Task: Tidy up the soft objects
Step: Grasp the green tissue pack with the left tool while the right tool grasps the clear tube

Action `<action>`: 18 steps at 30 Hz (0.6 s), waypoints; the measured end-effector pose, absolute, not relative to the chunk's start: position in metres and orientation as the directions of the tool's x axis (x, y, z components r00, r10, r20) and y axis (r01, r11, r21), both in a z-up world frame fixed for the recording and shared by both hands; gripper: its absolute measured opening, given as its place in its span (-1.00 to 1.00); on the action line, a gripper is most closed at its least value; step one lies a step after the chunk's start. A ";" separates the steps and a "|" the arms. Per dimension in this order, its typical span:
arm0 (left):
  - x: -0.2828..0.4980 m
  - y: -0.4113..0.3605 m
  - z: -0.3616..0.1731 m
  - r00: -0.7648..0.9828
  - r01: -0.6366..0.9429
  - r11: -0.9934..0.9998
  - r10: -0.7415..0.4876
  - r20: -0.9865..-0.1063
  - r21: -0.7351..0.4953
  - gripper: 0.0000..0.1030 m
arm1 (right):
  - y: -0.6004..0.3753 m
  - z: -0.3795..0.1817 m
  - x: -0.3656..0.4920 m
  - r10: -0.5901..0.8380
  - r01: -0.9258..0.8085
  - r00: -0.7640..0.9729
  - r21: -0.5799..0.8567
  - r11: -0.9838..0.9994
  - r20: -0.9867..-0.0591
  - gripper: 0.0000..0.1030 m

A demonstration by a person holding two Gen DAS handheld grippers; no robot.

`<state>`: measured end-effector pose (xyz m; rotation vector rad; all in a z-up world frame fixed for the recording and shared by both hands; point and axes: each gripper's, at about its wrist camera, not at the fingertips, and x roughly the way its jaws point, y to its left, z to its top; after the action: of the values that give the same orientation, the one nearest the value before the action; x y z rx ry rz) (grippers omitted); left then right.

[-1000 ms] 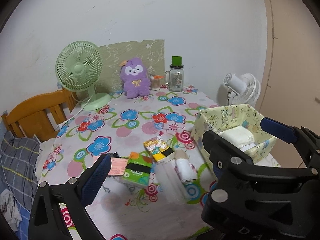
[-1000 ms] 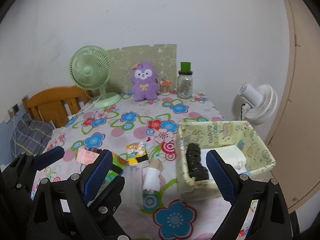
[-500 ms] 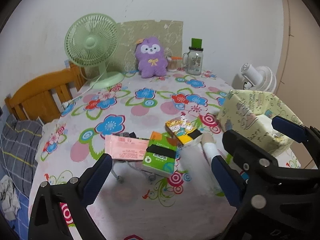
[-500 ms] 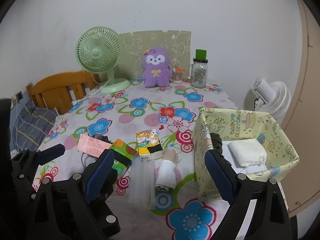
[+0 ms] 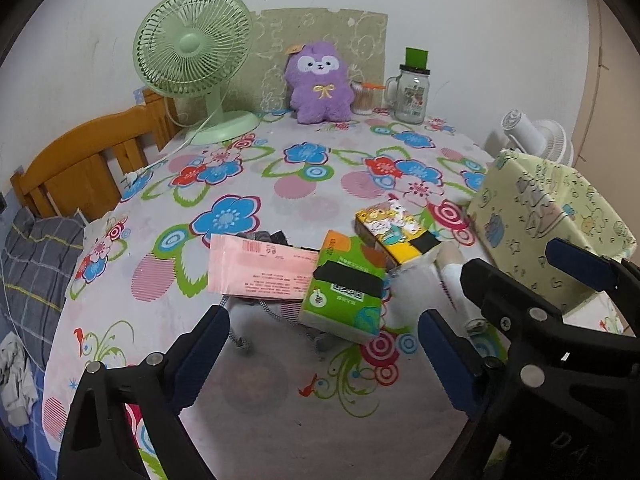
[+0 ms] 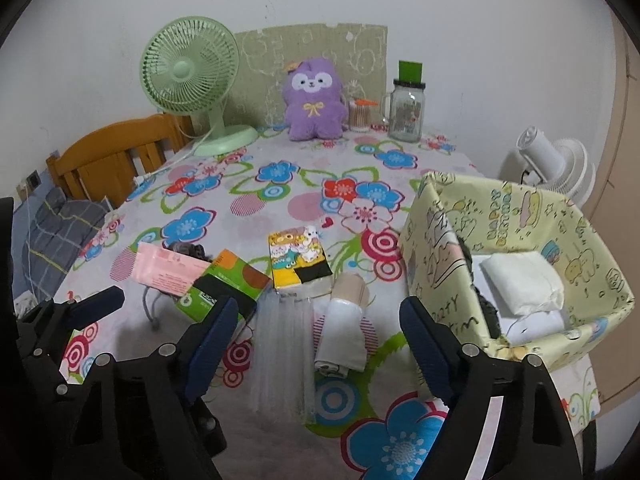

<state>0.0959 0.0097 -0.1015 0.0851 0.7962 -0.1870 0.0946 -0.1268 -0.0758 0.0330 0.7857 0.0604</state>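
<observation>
The box at the table's right edge already holds a white pad and something dark, so the sorting looks partly done. Left on the cloth, near the box: a pink pack, a green pack, a yellow pack, a roll and a clear sleeve. Both the left gripper and the right gripper are narrowing with nothing between their jaws, each hovering over the pile.

Bare tablecloth ahead; yellow box blocks the right.
</observation>
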 end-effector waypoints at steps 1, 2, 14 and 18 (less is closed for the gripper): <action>0.097 0.009 -0.104 0.682 0.196 0.981 -0.130 -0.720 0.009 0.80 | -0.127 -0.078 0.096 0.064 -0.040 0.702 0.050 0.998 -0.709 0.62; 0.098 0.009 -0.105 0.680 0.196 0.981 -0.128 -0.722 0.011 0.79 | -0.126 -0.080 0.097 0.055 -0.036 0.702 0.042 0.998 -0.710 0.61; 0.108 0.004 -0.115 0.676 0.205 0.978 -0.120 -0.727 0.029 0.71 | -0.115 -0.083 0.105 0.044 -0.051 0.703 0.012 0.999 -0.710 0.45; 0.111 0.003 -0.119 0.674 0.216 0.976 -0.120 -0.729 0.039 0.60 | -0.111 -0.090 0.110 0.066 -0.068 0.680 0.027 0.997 -0.730 0.35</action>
<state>0.1106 0.0026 -0.1185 0.1255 0.8100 -0.1892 0.1103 -0.1113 -0.0902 -0.0026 0.8194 0.0747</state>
